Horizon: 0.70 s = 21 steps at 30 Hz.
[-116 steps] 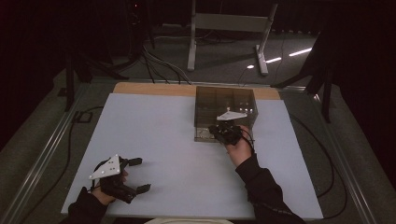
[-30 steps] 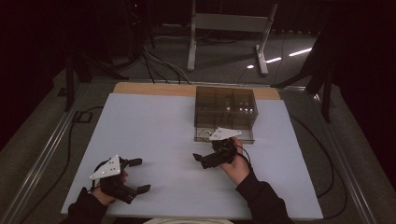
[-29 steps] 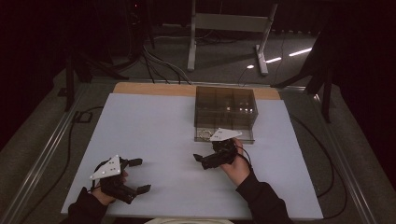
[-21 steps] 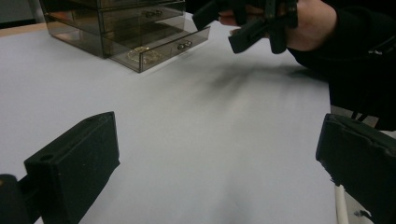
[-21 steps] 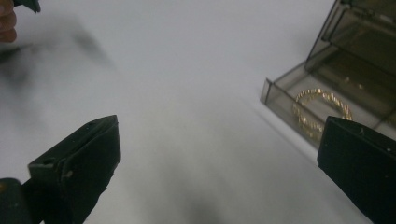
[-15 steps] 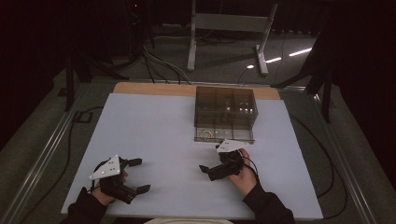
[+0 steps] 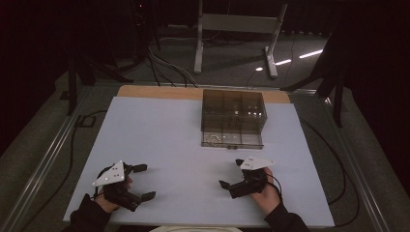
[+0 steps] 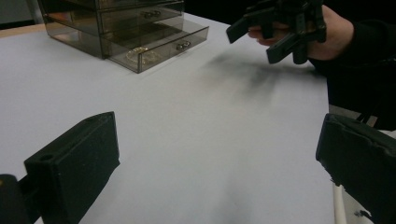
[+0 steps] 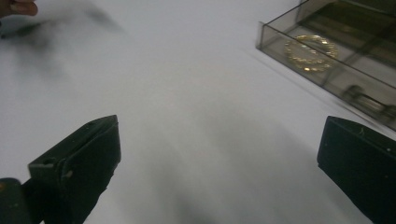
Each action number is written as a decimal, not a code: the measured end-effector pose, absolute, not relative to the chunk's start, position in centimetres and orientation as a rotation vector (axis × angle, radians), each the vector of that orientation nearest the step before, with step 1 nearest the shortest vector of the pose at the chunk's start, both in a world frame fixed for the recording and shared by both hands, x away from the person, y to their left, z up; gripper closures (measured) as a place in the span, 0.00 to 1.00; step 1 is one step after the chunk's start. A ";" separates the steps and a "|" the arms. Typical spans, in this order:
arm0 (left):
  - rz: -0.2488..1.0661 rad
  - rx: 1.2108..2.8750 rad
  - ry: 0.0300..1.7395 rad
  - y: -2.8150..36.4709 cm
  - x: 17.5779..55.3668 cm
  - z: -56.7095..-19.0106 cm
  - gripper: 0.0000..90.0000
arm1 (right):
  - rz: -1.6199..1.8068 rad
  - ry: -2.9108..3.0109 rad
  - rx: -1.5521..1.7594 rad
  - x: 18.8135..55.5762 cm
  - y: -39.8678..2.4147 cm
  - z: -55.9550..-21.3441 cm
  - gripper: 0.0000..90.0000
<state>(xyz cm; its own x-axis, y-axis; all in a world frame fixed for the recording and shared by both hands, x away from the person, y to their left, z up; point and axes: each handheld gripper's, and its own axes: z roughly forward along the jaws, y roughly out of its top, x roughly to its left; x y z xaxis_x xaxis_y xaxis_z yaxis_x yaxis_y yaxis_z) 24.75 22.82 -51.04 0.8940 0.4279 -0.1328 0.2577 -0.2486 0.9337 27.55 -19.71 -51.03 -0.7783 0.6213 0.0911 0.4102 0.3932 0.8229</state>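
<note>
So the setup right now: both grippers are parked near the front edge of the worktop [image 7: 159, 125], jaws spread wide, nothing held in either one. The left gripper [image 7: 140, 182] sits at the front left, the right gripper [image 7: 231, 174] at the front right.

The thing that matters is the smoky clear drawer box [image 7: 233, 112] toward the back of the worktop, a bit right of centre. Its bottom drawer [image 7: 232, 139] is pulled out toward the person, and there's a gold bracelet [image 7: 212, 139] lying in the left part of it. In the right gripper view you can see the ring shape pretty clearly [image 9: 311, 52], lying flat inside the open drawer, with a small knob [image 9: 359, 94] on the drawer front.

Key relation: the drawer lies almost straight ahead of the right gripper, just slightly to its left, with bare worktop between them. The left gripper is well apart from it, way off diagonally across the sheet. So I'd say the right hand [image 7: 265, 191] is the obvious one for whatever's next, whether that's pushing the drawer shut or picking the bracelet out. The drawer's long side runs left to right, so a push would go straight away from the person.

Can't tell what's in the upper drawers, too dark.
</note>
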 end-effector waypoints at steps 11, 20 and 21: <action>0.174 1.850 0.510 22.8 24.8 -51.1 0.01 | 1.332 2.338 0.997 26.2 -23.8 -50.8 0.00; 0.174 1.850 0.512 22.8 24.7 -51.1 0.01 | 1.312 2.301 1.029 25.2 -25.8 -50.9 0.00; 0.175 1.852 0.511 22.8 24.7 -51.1 0.01 | 1.315 2.301 1.039 25.1 -26.1 -50.9 0.00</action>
<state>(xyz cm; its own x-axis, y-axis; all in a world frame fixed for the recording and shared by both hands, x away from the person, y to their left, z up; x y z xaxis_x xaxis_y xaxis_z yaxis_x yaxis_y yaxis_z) 24.71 22.76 -51.10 0.8942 0.4283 -0.1306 0.2587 -0.2561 0.9314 25.10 -26.06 -50.87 -0.6961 0.7116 0.0951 0.4430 0.3215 0.8369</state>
